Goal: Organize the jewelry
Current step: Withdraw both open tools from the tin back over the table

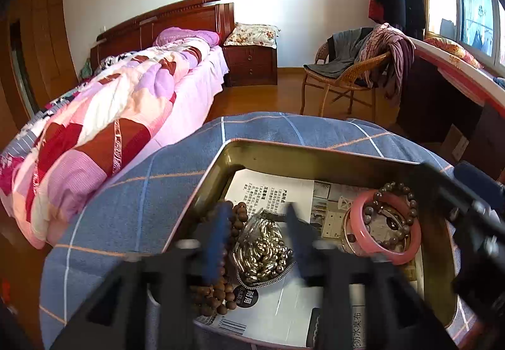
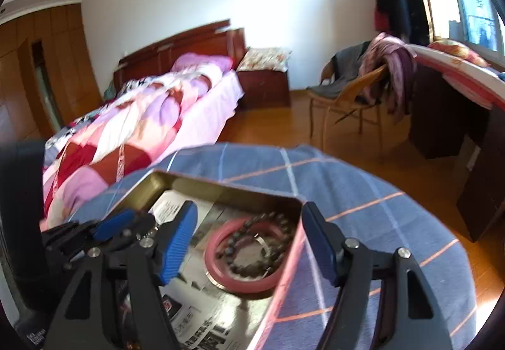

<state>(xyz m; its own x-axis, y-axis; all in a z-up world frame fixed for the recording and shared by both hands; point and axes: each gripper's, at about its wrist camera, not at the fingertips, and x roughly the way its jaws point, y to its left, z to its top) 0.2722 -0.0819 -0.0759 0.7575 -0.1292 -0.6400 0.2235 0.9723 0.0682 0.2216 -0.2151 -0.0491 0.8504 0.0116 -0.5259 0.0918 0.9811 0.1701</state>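
Observation:
A gold metal tin (image 1: pixel 315 153) lined with printed paper sits on a blue checked cloth (image 1: pixel 132 192). In it lie a clear zip pouch of silver jewelry (image 1: pixel 265 250), a brown wooden bead string (image 1: pixel 217 290), and a pink bangle (image 1: pixel 407 255) with a dark bead bracelet (image 1: pixel 407 195) on it. My left gripper (image 1: pixel 257 242) is open, its fingers either side of the pouch, apart from it. In the right wrist view my right gripper (image 2: pixel 249 242) is open above the pink bangle (image 2: pixel 221 274) and bead bracelet (image 2: pixel 277 249), near the tin's right wall (image 2: pixel 284 280). It also shows in the left wrist view (image 1: pixel 473 211).
The cloth-covered round surface (image 2: pixel 363 208) drops off to a wood floor (image 2: pixel 363 154). A bed with a patchwork quilt (image 1: pixel 110 116) lies to the left. A wicker chair with clothes (image 1: pixel 353 72), a dark desk (image 1: pixel 442 110) and a nightstand (image 1: pixel 252 66) stand beyond.

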